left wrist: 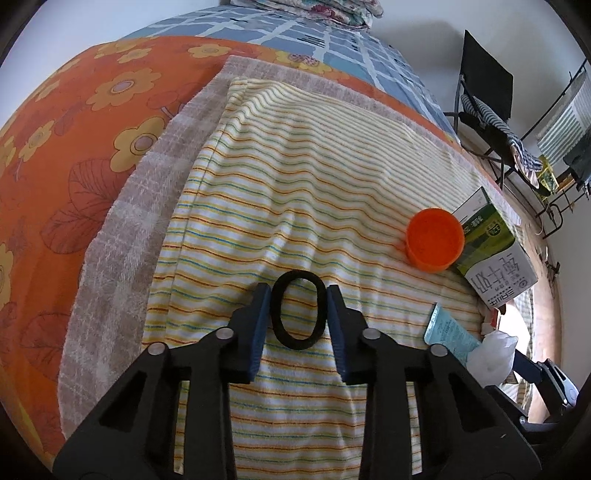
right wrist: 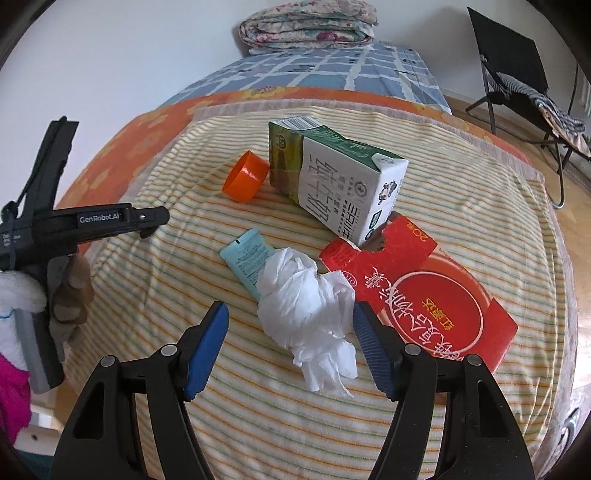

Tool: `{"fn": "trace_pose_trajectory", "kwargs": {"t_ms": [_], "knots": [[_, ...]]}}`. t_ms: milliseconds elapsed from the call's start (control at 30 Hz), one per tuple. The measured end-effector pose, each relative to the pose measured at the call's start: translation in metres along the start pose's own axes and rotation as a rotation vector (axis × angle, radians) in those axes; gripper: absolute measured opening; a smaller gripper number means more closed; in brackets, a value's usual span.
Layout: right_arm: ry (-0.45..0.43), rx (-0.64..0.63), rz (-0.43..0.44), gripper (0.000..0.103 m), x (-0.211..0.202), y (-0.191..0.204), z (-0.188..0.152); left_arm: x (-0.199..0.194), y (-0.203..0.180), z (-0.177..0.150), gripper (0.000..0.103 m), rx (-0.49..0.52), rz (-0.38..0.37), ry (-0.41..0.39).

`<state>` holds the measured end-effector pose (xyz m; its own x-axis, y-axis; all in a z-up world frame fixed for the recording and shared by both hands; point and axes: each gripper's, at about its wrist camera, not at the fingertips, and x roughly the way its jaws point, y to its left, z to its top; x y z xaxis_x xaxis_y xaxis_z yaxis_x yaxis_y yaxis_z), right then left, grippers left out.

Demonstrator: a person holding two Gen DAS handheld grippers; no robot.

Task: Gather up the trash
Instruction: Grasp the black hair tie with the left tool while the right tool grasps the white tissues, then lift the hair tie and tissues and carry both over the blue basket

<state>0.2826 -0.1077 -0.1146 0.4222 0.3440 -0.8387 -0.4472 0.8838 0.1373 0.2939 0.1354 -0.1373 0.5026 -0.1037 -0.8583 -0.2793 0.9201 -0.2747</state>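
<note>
In the left wrist view a black hair-tie ring [left wrist: 298, 309] lies on the striped towel [left wrist: 295, 184], between the blue pads of my left gripper [left wrist: 297, 291]; the pads touch or nearly touch its sides. In the right wrist view my right gripper [right wrist: 290, 317] is open around a crumpled white tissue [right wrist: 308, 314]. Beyond it lie a light-blue tube [right wrist: 245, 260], an orange cap [right wrist: 245, 177], a green-and-white milk carton [right wrist: 336, 177] and a flattened red box [right wrist: 424, 291]. The cap [left wrist: 435, 240], carton [left wrist: 491, 251], tube [left wrist: 448, 330] and tissue [left wrist: 493, 356] also show in the left wrist view.
The towel lies on a bed with an orange flowered sheet [left wrist: 74, 166] and a blue checked cover [right wrist: 332, 70]. A folded quilt [right wrist: 310, 27] sits at the head. A black folding chair [right wrist: 513, 70] stands on the right. The left gripper's body [right wrist: 74, 221] shows at the left.
</note>
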Motion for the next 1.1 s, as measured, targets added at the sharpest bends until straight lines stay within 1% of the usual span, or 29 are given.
{"fn": "trace_pose_trajectory", "kwargs": {"t_ms": [67,100,133,167,233,400,533,833,1100], "knots": [[0.003,-0.009,-0.013,0.069,0.001,0.002,0.000,0.000,0.001,0.000,0.021,-0.003,-0.001,0.000],[0.006,-0.012,-0.015,0.066,0.003,0.002,0.000,0.000,0.003,0.001,0.019,-0.009,-0.005,0.000],[0.012,-0.013,-0.016,0.059,0.004,0.003,-0.001,-0.001,0.004,0.001,0.011,-0.015,-0.005,-0.002],[0.021,-0.013,-0.015,0.056,0.005,0.002,-0.001,-0.001,0.005,0.001,0.009,-0.020,-0.005,-0.004],[0.033,-0.011,-0.006,0.042,0.009,0.000,-0.001,-0.003,0.007,0.001,0.009,-0.023,-0.011,-0.005],[0.025,0.004,0.013,0.030,0.007,-0.004,-0.003,-0.008,0.010,0.002,0.007,-0.024,-0.011,-0.019],[0.009,0.007,0.039,0.024,0.002,-0.006,-0.003,-0.012,0.010,0.003,0.006,-0.029,-0.013,-0.030],[-0.027,0.009,0.058,0.023,-0.012,-0.005,-0.003,-0.025,0.002,0.001,0.006,-0.008,-0.013,-0.051],[-0.055,0.014,0.092,0.023,-0.039,-0.005,-0.009,-0.051,-0.007,-0.005,0.006,0.007,-0.037,-0.074]]}}
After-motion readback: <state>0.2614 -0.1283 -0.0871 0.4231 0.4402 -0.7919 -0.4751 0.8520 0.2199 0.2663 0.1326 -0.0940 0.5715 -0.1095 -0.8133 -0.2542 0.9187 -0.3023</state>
